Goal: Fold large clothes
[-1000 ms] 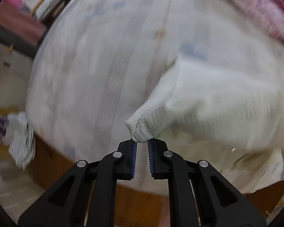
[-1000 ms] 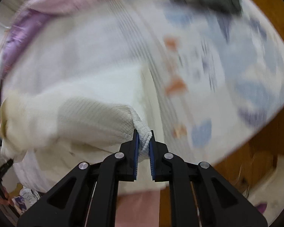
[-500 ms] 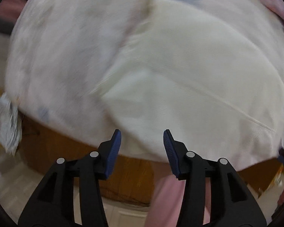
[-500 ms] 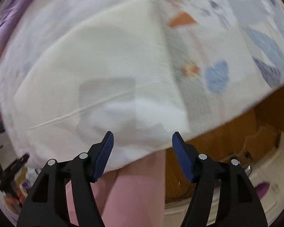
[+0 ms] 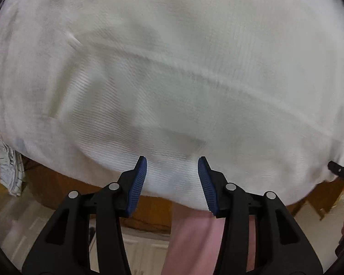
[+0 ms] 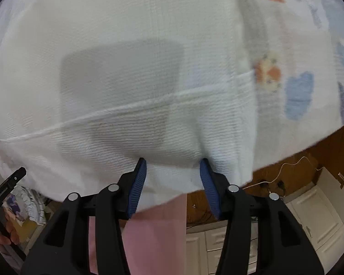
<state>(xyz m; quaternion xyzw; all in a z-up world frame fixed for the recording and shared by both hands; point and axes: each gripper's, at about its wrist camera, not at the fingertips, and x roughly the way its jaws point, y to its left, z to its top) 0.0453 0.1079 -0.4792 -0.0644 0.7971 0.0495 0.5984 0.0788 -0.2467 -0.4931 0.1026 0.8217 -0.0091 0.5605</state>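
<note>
Sweater (image 5: 172,73) flat, seam apparently running crosswise; left fingers (image 5: 141,178), right fingers (image 6: 138,181) released, empty.

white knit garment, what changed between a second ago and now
Both hand-held grippers let go: a second ago each pinched a bunched edge of the white knit garment; now the left hand-held gripper and right hand-held gripper are open, nothing pressed between the pads. The right's jaws have just been closing a little. Both came down closer over it. The garment now lies flat on the patterned bedsheet, which stayed put.
</note>
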